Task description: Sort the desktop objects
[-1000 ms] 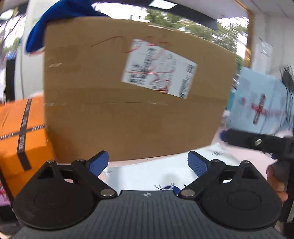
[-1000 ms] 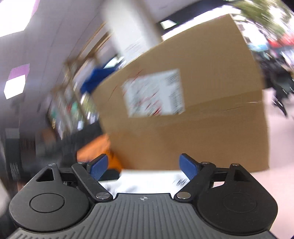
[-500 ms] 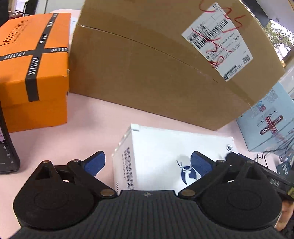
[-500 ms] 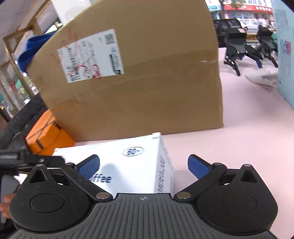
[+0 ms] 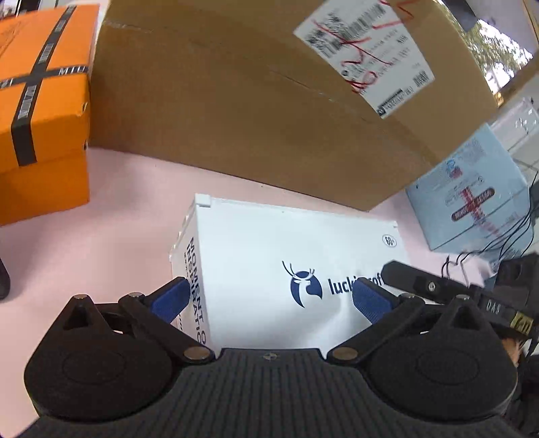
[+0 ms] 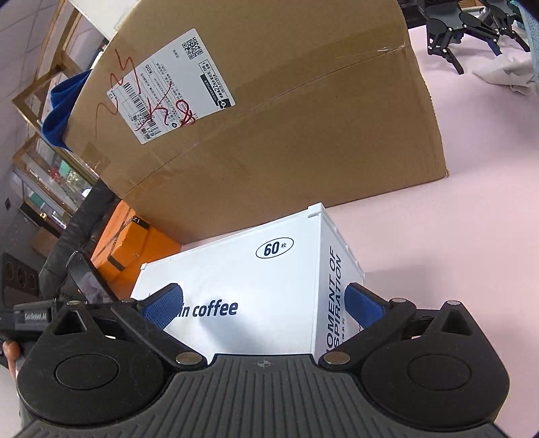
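A white coffee box (image 5: 286, 256) with a blue deer logo lies on the pink table, just in front of a large cardboard box (image 5: 252, 101). My left gripper (image 5: 269, 300) is open over the white box's left end, one pad beside the end face and the other above the top. In the right wrist view the white box (image 6: 252, 286) fills the gap of my right gripper (image 6: 264, 305), which is open over the right end. Whether any pad touches the box, I cannot tell. Each gripper shows at the edge of the other's view.
An orange box (image 5: 40, 101) with black tape stands left of the cardboard box (image 6: 269, 118). To the right are a light blue box (image 5: 471, 195) and black cables. Spare black grippers (image 6: 454, 23) and crumpled white material (image 6: 505, 70) lie far right on the pink table (image 6: 454, 236).
Both grippers have tilted down from the cardboard box and come closer to the white coffee box, which now sits between their fingers. Both stay open.
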The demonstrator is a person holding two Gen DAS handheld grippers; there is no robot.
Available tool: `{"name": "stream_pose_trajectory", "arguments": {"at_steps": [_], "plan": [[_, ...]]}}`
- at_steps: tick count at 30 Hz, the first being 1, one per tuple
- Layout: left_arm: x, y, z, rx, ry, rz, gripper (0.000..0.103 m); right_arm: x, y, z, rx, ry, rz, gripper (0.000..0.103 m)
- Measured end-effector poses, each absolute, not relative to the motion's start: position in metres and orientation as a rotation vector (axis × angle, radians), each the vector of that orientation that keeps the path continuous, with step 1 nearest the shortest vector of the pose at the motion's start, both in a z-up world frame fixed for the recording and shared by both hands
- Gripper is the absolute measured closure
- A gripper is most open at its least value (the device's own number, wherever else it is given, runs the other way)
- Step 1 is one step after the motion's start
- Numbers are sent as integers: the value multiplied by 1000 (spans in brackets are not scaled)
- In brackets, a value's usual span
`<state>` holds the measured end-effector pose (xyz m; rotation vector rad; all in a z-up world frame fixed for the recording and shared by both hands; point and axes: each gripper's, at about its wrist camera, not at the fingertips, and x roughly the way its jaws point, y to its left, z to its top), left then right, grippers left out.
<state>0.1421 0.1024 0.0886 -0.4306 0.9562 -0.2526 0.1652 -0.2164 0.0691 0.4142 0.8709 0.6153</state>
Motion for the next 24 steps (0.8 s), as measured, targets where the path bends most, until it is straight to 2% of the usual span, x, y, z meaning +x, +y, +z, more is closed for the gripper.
{"name": "stream_pose_trajectory", "arguments": {"at_steps": [12,24], "plan": [[134,107,102,-372,923,-82,0,158,-200,60,517,809,646,0],[135,123,103,-347,887,84,0,139,-176,43,570,635,703,0]]}}
